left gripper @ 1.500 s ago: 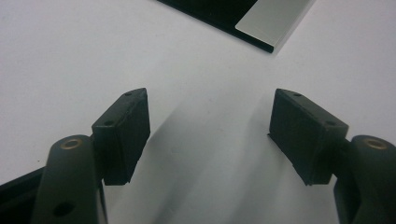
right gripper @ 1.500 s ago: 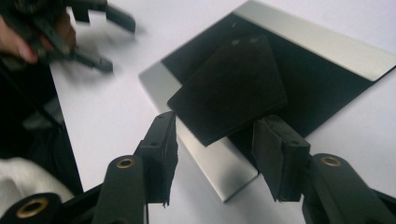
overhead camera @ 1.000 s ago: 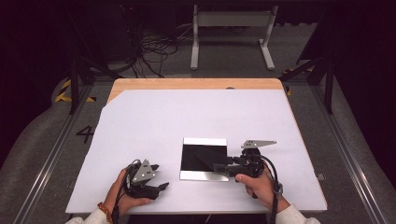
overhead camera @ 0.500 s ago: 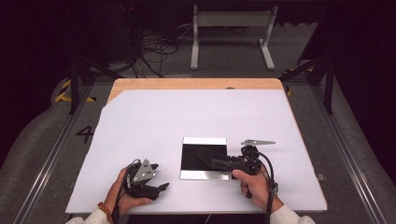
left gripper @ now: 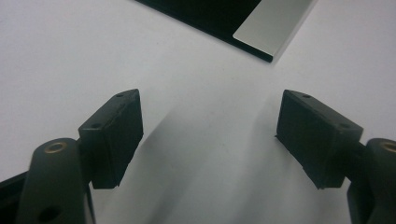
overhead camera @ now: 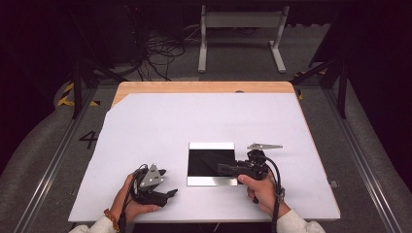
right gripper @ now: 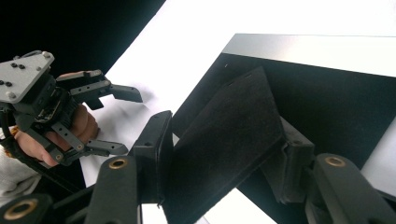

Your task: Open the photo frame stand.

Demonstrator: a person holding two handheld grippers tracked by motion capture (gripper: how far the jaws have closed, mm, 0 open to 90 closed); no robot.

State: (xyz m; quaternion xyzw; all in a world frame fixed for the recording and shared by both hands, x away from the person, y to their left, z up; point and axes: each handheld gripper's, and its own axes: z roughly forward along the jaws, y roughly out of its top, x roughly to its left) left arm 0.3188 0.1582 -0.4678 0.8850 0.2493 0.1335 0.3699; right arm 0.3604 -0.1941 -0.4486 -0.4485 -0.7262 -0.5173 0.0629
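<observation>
Black cloth [right gripper: 229, 140], a dark textured sheet, stands on edge between the jaws of the right gripper [overhead camera: 218, 168], rising from the black tray [overhead camera: 211, 143] with pale strips along its far and near edges. Seen from the right gripper view, the sheet's long axis runs up and away from the jaws, slanting toward the tray's far strip, while its lower edge sits down between the two pads [right gripper: 156, 154]. The jaws have just been closing around it; the near pad looks to be against the sheet, though whether both pads press firmly cannot be told. In the high view the right gripper points leftward over the tray's near right part, so the cloth lies directly ahead of its tips. The left gripper [overhead camera: 167, 194] rests on the white table [overhead camera: 145, 126] well to the left of the tray, jaws spread wide with nothing between them, the tray's near corner ahead of it. The right hand [overhead camera: 260, 189] is plainly the nearer one.
</observation>
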